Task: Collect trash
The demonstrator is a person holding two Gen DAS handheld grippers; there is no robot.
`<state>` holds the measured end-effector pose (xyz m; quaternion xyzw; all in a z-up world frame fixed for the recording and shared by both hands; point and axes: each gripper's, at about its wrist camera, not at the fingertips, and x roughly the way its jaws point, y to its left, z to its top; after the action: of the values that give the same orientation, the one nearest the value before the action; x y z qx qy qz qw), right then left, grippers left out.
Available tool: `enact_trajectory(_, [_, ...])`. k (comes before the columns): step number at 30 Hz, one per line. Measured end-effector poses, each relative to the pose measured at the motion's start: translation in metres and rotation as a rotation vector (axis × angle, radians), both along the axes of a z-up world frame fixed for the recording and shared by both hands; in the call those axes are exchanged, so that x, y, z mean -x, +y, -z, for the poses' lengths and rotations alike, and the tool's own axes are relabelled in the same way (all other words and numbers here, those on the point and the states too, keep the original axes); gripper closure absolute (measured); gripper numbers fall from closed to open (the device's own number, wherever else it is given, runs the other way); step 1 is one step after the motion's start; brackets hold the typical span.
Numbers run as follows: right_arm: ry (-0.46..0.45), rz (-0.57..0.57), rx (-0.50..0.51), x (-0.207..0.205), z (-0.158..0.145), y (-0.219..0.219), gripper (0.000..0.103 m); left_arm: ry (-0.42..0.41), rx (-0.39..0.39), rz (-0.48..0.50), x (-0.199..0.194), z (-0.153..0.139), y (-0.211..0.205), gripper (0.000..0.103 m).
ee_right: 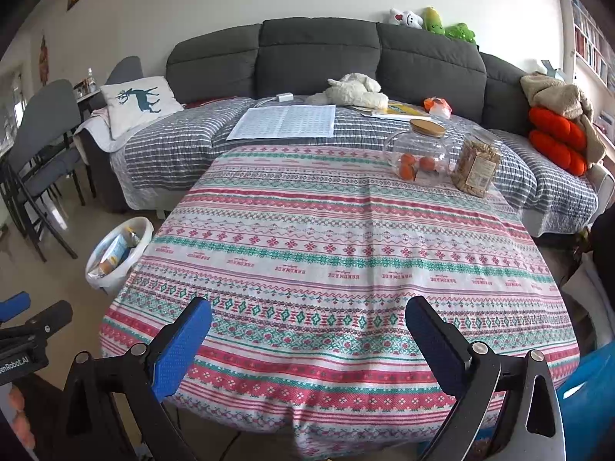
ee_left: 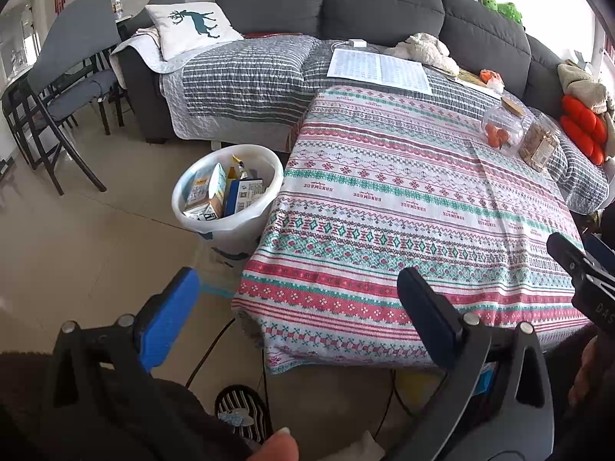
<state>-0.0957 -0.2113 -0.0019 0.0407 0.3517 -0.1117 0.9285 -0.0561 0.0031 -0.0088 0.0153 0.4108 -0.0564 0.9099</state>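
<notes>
A white trash bin [ee_left: 230, 192] stands on the floor at the table's left edge, holding several cartons and wrappers [ee_left: 219, 192]. It also shows in the right wrist view [ee_right: 119, 253]. My left gripper [ee_left: 300, 288] is open and empty, held low over the table's near left corner. My right gripper [ee_right: 307, 315] is open and empty over the table's near edge. The table [ee_right: 346, 253] has a patterned red, green and white cloth. I see no loose trash on the cloth.
A glass jar of oranges [ee_right: 419, 157] and a jar of snacks [ee_right: 476, 169] stand at the table's far right. A grey sofa [ee_right: 319, 53] with paper sheets [ee_right: 284, 123], pillow and plush toys lies behind. Folding chairs [ee_left: 65, 88] stand at left. Cables [ee_left: 215, 342] run under the table.
</notes>
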Motion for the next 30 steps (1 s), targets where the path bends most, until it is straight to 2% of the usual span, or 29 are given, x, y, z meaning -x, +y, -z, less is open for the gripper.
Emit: enact_trajectory(30, [-0.002, 0.001, -0.027, 0.0001, -0.0007, -0.0008, 0.001, 0.002, 0.002, 0.003, 0.0023, -0.0011, 0.0024, 0.001])
